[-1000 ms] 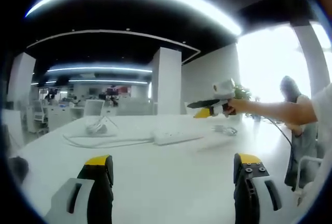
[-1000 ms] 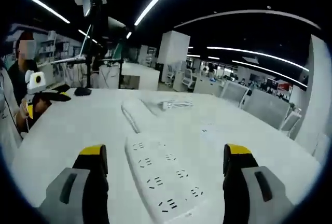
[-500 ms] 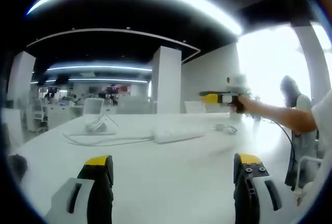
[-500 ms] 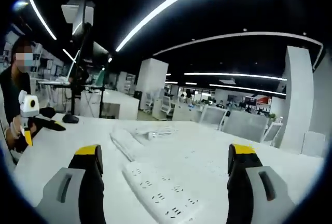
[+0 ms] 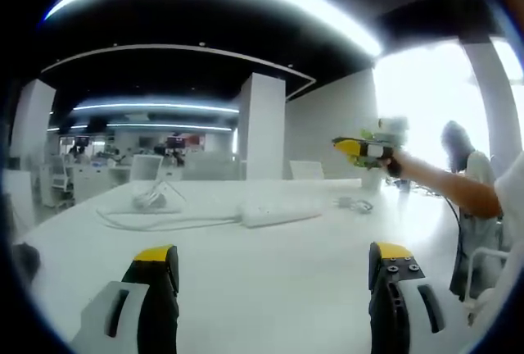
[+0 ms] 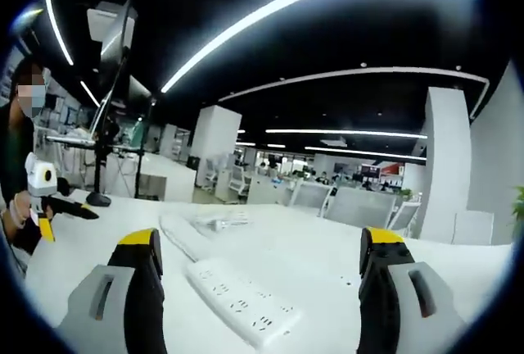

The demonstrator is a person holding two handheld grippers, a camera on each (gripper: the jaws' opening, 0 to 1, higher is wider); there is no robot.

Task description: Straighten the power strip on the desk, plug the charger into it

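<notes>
A: Where is the power strip (image 6: 244,309)?

B: It lies flat on the white desk (image 5: 270,280). In the right gripper view it sits low down, between the two jaws but out past their tips, turned at a slant. In the left gripper view it is the long white bar (image 5: 278,214) far across the desk.

A: Is anything holding it?

B: No. The right gripper (image 6: 256,247) has its jaws wide apart with nothing in them, and it is up in the air above the strip. The left gripper (image 5: 272,260) also has its jaws wide apart and holds nothing. You can see the right gripper in the left gripper view too (image 5: 360,149), held up high by the person's hand, well above the desk.

A: And the charger?

B: I think it is the small thing with a thin wire (image 5: 354,203) on the desk, a bit past the strip's end — too small and blurry to be sure. A bundle of white cable (image 5: 152,200) lies at the other side, and a cord (image 5: 168,223) runs from it to the strip.

A: So which step is this?

B: I think the very first one — the strip is not straight yet and nothing is plugged in. Next, one gripper needs to come down to the strip, touch its end and turn it straight. After that, the charger has to be picked up.
</notes>
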